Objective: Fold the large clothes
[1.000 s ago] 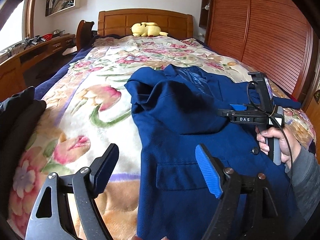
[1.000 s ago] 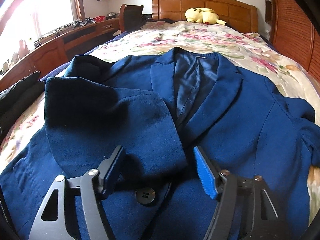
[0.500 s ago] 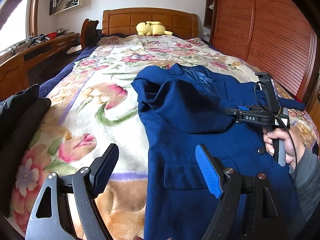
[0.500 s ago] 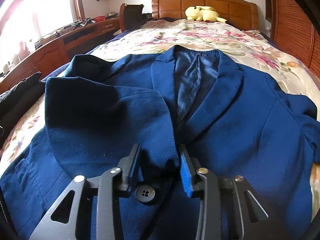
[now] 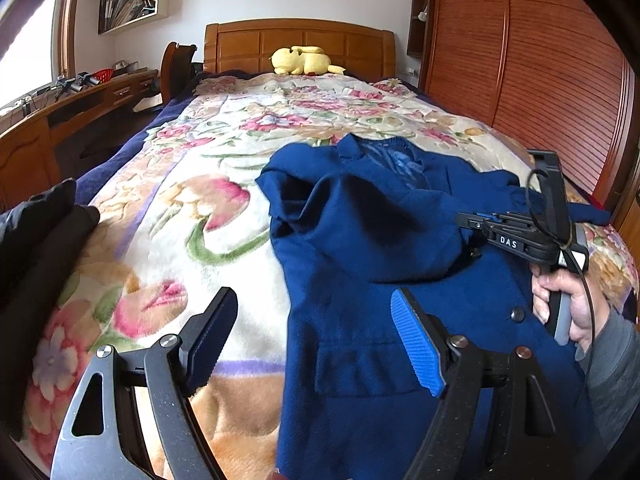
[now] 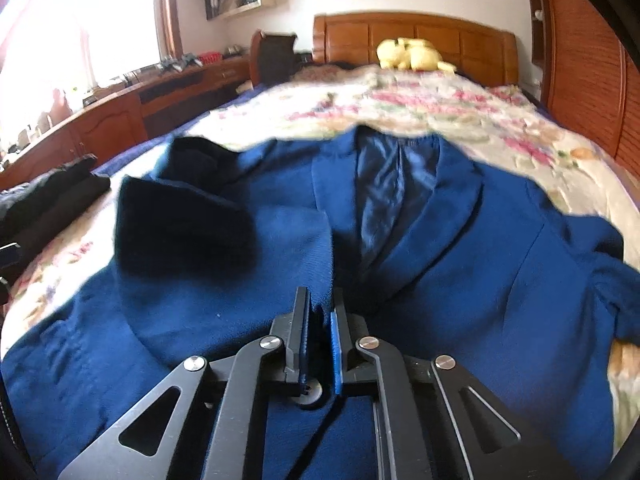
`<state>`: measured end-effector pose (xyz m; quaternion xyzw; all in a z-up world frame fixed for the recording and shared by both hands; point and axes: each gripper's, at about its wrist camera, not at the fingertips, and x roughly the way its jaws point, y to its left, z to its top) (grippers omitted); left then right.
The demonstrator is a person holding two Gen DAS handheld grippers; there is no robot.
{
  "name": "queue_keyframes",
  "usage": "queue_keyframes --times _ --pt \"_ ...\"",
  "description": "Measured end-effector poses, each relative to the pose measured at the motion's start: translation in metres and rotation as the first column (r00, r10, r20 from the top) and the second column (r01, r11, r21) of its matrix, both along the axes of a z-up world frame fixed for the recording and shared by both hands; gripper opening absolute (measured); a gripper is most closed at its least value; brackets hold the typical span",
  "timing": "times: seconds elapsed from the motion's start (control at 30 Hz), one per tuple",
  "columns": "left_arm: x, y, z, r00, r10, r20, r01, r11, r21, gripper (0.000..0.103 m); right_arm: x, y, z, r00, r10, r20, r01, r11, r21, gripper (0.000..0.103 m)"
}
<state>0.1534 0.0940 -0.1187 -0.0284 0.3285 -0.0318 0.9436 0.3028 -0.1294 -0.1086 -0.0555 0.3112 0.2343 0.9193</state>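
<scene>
A floral blanket is covering the bed, with a wooden headboard, a yellow plush toy and a slatted wardrobe behind. The blue jacket is lying lengthwise along the bed, collar toward the headboard. The left gripper is hanging released above the jacket's edge. The right gripper, wide apart 1 second ago, has just been closing and is now clenching the folded sleeve end.
</scene>
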Motion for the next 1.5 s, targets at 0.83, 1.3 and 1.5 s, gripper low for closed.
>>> queue_keyframes --times 0.83,1.3,1.5 --pt "0.016 -0.050 0.033 0.994 -0.100 0.035 0.102 0.994 -0.049 0.080 -0.130 -0.103 0.082 0.960 -0.134 0.245 0.170 0.976 -0.136 0.007" --pt "0.013 -0.067 0.028 0.986 -0.165 0.010 0.166 0.986 -0.029 0.080 -0.137 -0.111 0.013 0.990 -0.136 -0.033 0.126 0.970 -0.207 0.017" --pt "0.011 -0.072 0.028 0.985 -0.174 0.016 0.175 0.984 -0.038 0.080 -0.138 -0.124 0.033 0.983 -0.184 -0.009 0.179 0.968 -0.175 0.051"
